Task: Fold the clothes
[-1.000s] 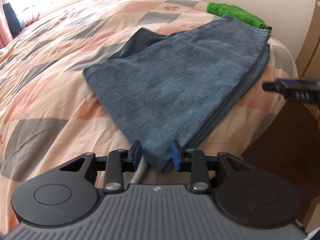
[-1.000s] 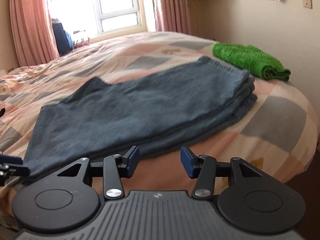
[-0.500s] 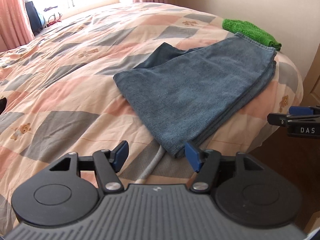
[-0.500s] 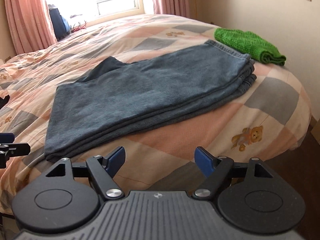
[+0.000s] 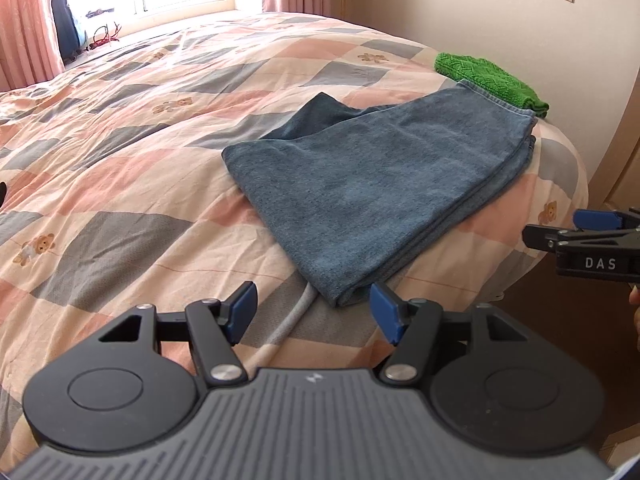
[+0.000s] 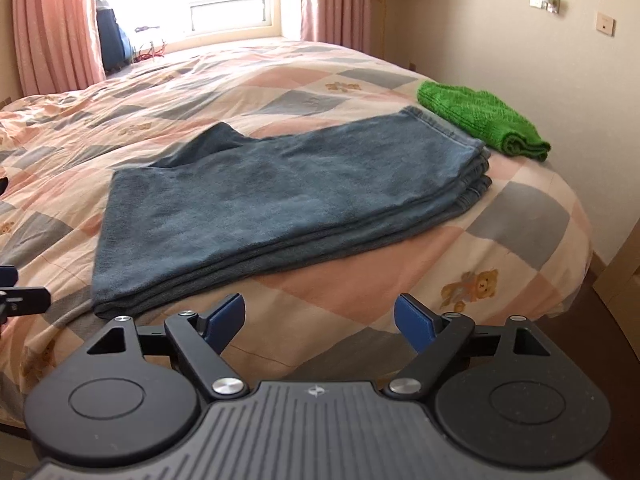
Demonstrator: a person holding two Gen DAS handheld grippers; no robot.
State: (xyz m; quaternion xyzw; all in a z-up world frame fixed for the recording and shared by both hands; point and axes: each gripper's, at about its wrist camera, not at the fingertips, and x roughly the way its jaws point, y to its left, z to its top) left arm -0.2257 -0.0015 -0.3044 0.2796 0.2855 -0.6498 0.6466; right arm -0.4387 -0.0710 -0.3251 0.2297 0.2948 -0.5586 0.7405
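Blue jeans (image 5: 380, 184) (image 6: 280, 196) lie folded in several layers near the foot corner of the bed. My left gripper (image 5: 314, 312) is open, just short of the folded corner, holding nothing. My right gripper (image 6: 320, 322) is open too, hovering over the quilt in front of the jeans' long folded edge. The right gripper (image 5: 588, 236) also shows at the right side of the left wrist view, beyond the bed's edge. A folded green towel (image 5: 492, 80) (image 6: 484, 120) lies behind the jeans' hem.
The bed carries a pink and grey checked quilt (image 5: 140, 140) (image 6: 520, 220) with bear prints. A grey cord or strap (image 5: 294, 320) runs under the jeans' near corner. A wall (image 6: 500, 40) stands to the right, a window with pink curtains (image 6: 52, 24) behind.
Both grippers have drawn back from the jeans and opened wider. The left one had its fingers around the jeans' near corner a second ago; now it is clear of it.
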